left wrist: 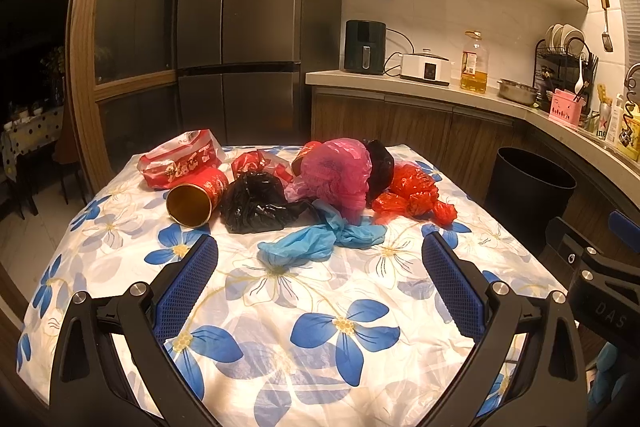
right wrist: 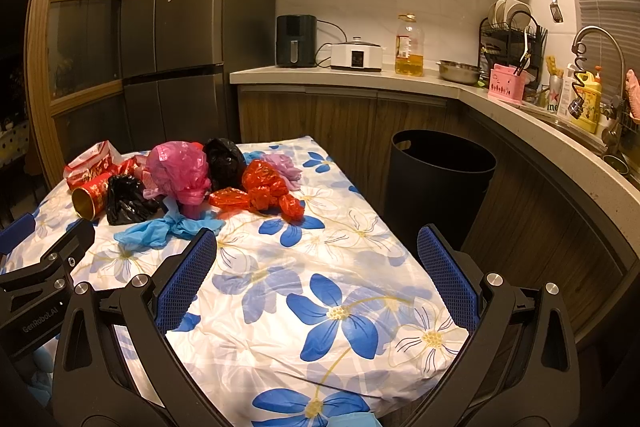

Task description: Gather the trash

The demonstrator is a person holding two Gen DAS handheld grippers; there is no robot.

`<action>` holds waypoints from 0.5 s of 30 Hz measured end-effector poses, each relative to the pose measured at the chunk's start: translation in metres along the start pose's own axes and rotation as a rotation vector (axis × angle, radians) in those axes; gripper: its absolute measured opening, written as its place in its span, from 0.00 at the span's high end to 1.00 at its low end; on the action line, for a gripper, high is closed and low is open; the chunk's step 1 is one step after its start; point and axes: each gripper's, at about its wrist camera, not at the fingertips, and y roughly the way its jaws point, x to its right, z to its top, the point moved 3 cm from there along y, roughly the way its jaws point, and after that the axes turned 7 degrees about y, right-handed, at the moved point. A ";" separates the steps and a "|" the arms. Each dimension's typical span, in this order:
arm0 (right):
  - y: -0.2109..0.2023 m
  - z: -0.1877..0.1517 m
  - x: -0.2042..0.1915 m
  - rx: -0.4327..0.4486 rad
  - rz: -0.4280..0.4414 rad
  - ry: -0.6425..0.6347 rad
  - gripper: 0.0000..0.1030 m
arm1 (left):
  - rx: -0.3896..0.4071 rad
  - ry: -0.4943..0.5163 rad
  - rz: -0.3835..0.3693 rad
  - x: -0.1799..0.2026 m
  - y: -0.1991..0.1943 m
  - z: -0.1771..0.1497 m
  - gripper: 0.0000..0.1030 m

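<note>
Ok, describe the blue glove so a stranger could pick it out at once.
Start at the floral tablecloth and find the trash pile at its far end. The crumpled blue glove lies at the pile's near edge, before the pink bag; it is the only pale blue piece.

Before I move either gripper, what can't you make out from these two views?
- Inside of the black bin: both views, its own wall hides the bottom.
- Second red cup: left wrist view, mostly covered by the pink bag.
- Contents of the knotted black bag: opaque.
- Table near edge: cut off by both frames.
</note>
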 end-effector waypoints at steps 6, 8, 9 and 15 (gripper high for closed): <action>0.000 -0.003 -0.002 0.002 0.000 0.001 0.04 | -0.001 0.002 -0.003 0.001 0.000 -0.001 0.05; -0.001 -0.004 -0.001 0.001 -0.001 0.002 0.04 | -0.002 0.005 -0.005 0.002 0.000 -0.001 0.05; -0.003 0.001 -0.001 0.000 -0.001 0.002 0.04 | -0.002 0.007 -0.007 0.003 0.001 -0.001 0.05; -0.001 0.000 0.001 0.001 -0.002 0.002 0.04 | -0.002 0.008 -0.014 0.003 0.001 -0.001 0.05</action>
